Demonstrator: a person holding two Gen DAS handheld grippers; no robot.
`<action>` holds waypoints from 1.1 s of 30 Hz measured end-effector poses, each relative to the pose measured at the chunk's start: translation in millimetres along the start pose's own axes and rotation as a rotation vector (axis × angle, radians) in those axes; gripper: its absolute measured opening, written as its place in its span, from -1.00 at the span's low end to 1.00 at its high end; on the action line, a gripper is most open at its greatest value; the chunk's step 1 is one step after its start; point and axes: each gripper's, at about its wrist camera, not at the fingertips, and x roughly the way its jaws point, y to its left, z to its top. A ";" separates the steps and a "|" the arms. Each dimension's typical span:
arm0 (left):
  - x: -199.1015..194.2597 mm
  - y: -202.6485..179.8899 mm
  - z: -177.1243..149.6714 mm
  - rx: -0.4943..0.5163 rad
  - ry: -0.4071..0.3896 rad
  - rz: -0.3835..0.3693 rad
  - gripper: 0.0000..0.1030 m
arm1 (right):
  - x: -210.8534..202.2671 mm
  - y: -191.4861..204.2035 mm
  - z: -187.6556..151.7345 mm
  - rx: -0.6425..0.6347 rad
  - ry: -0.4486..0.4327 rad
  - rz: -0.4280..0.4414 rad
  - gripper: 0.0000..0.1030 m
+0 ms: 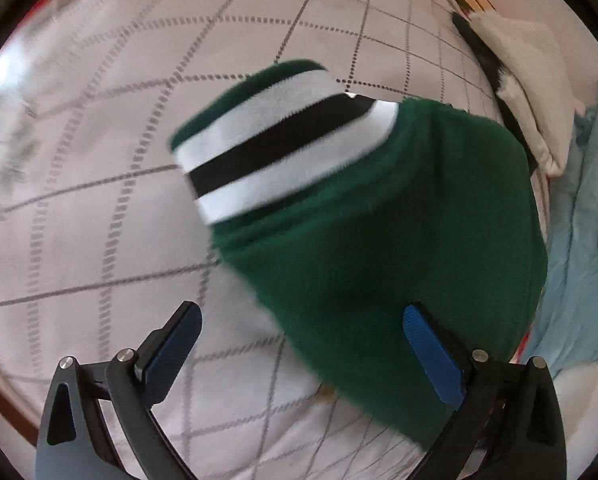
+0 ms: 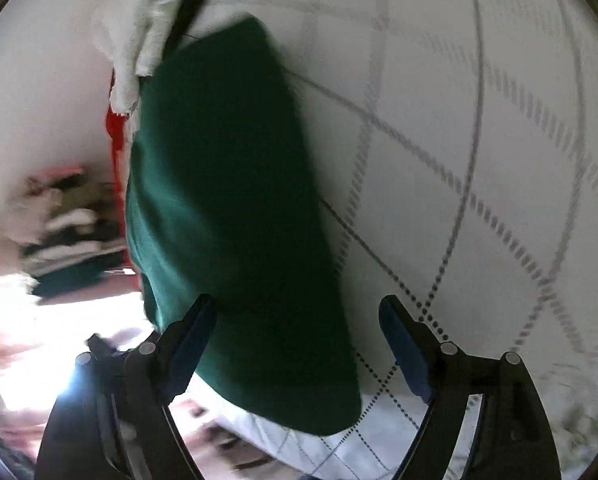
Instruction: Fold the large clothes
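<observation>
A folded dark green garment [image 1: 379, 236] with a white and black striped band [image 1: 283, 148] lies on a white bed cover with a grey grid pattern [image 1: 99, 200]. My left gripper [image 1: 303, 344] is open and empty, its right finger over the garment's near edge. In the right wrist view the same green garment [image 2: 227, 200] lies lengthwise ahead. My right gripper [image 2: 299, 344] is open and empty, its jaws spread over the garment's near end. Both views are blurred by motion.
A folded white and black garment [image 1: 523, 80] lies beyond the green one, also in the right wrist view [image 2: 139, 28]. A light blue cloth [image 1: 579, 248] lies at the right. A blurred pile of clothes [image 2: 67, 236] sits past the bed's left edge.
</observation>
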 end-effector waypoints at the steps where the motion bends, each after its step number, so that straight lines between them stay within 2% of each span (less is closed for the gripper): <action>1: 6.1 -0.4 4.0 -0.011 0.001 -0.033 1.00 | 5.5 -6.2 3.9 0.008 0.002 0.063 0.73; 3: 11.6 -5.4 11.2 -0.018 -0.012 -0.082 1.00 | 15.0 -7.5 15.4 0.002 0.009 0.156 0.76; 6: 15.4 -20.2 15.3 0.026 -0.023 -0.111 1.00 | 33.5 1.9 34.3 -0.014 0.055 0.232 0.76; 9: 21.8 -31.5 19.0 0.051 -0.027 -0.108 1.00 | 56.2 16.4 52.7 -0.011 0.102 0.258 0.76; 12: 19.0 -37.4 22.3 0.056 -0.082 -0.109 0.96 | 73.4 33.2 60.6 -0.033 0.109 0.223 0.73; 13: 15.6 -40.6 23.6 0.070 -0.116 -0.098 0.81 | 74.5 37.6 61.0 -0.045 0.101 0.208 0.57; 14: 12.8 -40.7 24.4 0.085 -0.141 -0.097 0.69 | 74.4 38.7 61.0 -0.043 0.091 0.211 0.28; 15: 10.2 -43.9 25.6 0.098 -0.158 -0.100 0.46 | 74.6 39.3 61.2 -0.017 0.079 0.224 0.19; 17: 5.1 -50.4 31.3 0.116 -0.200 -0.097 -0.24 | 70.1 49.0 59.8 -0.028 0.047 0.223 -0.04; 18: 2.5 -51.3 34.2 0.110 -0.216 -0.095 -0.43 | 64.3 53.4 58.9 -0.032 0.037 0.220 -0.07; 19: -1.0 -51.1 35.8 0.108 -0.229 -0.108 -0.51 | 60.2 56.4 59.0 -0.026 0.031 0.226 -0.13; 24: -24.8 -62.6 41.9 0.129 -0.291 -0.131 -0.64 | 32.6 84.4 62.9 -0.071 -0.001 0.236 -0.23; 33: -82.0 -90.6 55.6 0.150 -0.383 -0.192 -0.67 | -18.3 159.6 73.3 -0.209 -0.009 0.266 -0.26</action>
